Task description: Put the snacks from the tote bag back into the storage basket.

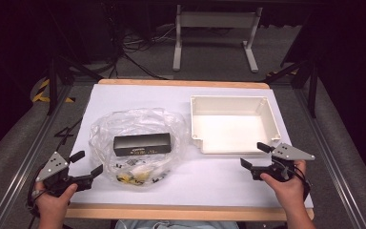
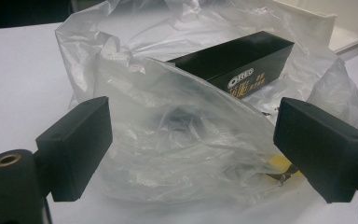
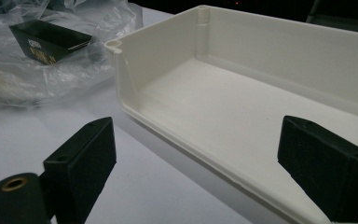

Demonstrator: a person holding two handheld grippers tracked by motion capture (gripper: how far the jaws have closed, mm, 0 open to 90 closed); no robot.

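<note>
Left tool (image 1: 86, 163) sits wide open just in front of the plastic bag (image 1: 138, 143), so it's nearer. Bag's black box (image 1: 142, 143) lies crosswise, left of the white tray (image 1: 232, 125). Right tool (image 1: 255, 156), also wide, faces the tray.

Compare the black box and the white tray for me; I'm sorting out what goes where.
The black box is small, dark, closed and printed; the white tray is larger, plain and open-topped with nothing inside. The black box lies inside a clear plastic bag; the white tray sits bare on the white sheet. Both are rectangular and touched by neither gripper.
</note>
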